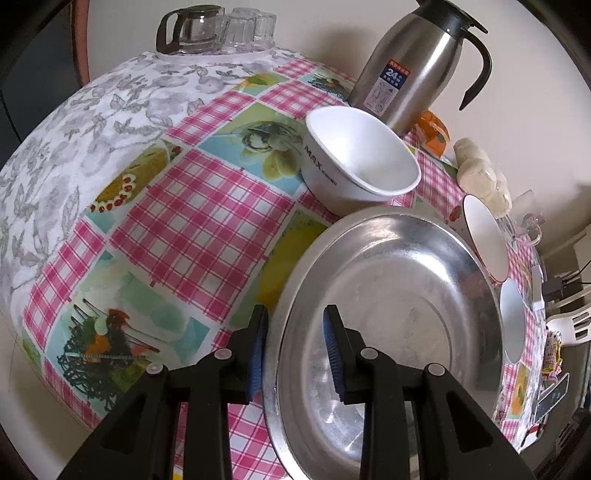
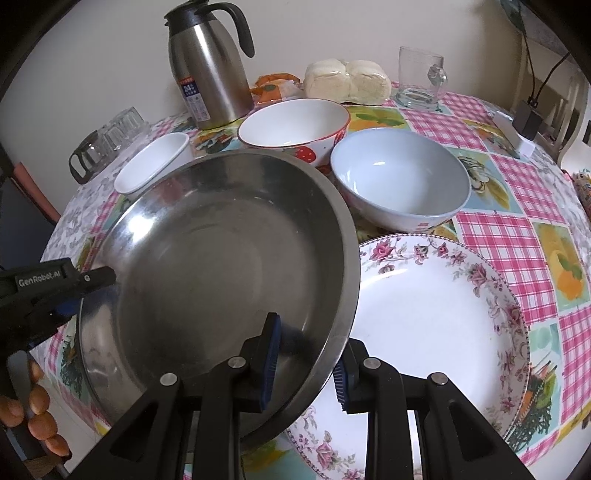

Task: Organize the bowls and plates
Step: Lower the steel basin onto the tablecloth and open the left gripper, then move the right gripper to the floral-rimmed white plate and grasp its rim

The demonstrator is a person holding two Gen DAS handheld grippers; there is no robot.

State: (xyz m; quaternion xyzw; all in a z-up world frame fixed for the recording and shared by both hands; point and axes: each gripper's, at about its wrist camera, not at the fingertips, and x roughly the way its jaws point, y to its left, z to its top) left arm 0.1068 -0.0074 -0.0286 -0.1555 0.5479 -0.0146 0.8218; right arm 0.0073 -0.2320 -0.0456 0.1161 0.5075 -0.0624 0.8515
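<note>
A steel plate (image 1: 388, 302) (image 2: 221, 266) is tilted, its right edge over a white floral plate (image 2: 436, 325). My left gripper (image 1: 295, 350) straddles the steel plate's left rim, one finger inside and one outside; it also shows at the left of the right wrist view (image 2: 74, 291). My right gripper (image 2: 308, 365) straddles the steel plate's right rim the same way. Whether either pinches the rim is unclear. Behind stand a small white bowl (image 1: 358, 155) (image 2: 155, 162), a red-rimmed strawberry bowl (image 2: 295, 129) (image 1: 484, 236) and a pale blue bowl (image 2: 402, 181) (image 1: 513, 321).
A steel thermos jug (image 1: 410, 66) (image 2: 207, 70) stands at the back. A glass coffee pot with glasses (image 1: 218, 29) sits far left. Buns in a bag (image 2: 347, 81), a glass mug (image 2: 421, 77) and a charger (image 2: 528, 118) are at the back right.
</note>
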